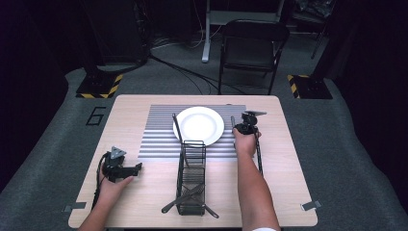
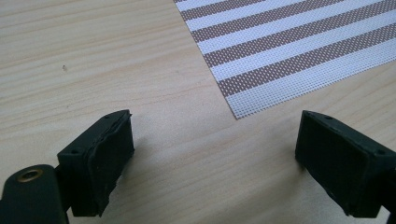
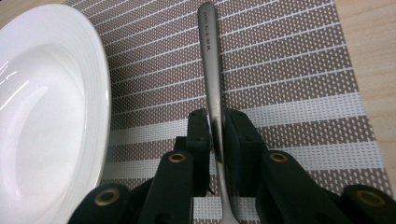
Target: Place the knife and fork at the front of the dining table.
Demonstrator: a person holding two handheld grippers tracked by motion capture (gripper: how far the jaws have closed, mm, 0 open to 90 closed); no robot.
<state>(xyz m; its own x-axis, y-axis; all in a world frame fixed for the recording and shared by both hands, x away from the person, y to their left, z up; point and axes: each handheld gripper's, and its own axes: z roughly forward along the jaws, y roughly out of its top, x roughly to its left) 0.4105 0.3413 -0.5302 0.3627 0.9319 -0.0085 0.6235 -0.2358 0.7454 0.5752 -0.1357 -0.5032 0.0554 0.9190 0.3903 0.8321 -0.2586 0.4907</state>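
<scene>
A metal utensil point(image 3: 210, 60) lies on the striped placemat point(image 3: 289, 70), just right of the white plate point(image 3: 42, 116), with its handle end pointing away from the camera. My right gripper point(image 3: 215, 135) straddles its shaft with the jaws nearly closed. A thin gap shows beside the metal, so the pads do not press it. From above, the right gripper point(image 1: 246, 126) sits at the plate's point(image 1: 198, 125) right edge, beside the utensil point(image 1: 233, 122). My left gripper point(image 1: 137, 168) rests low over bare wood at the table's left, jaws wide open point(image 2: 215, 140) and empty.
A black wire caddy point(image 1: 192, 166) stands in front of the plate, with a fork and a knife point(image 1: 185, 196) lying across its near end. Another dark utensil point(image 1: 176, 127) lies left of the plate. A folding chair point(image 1: 252, 45) stands beyond the table.
</scene>
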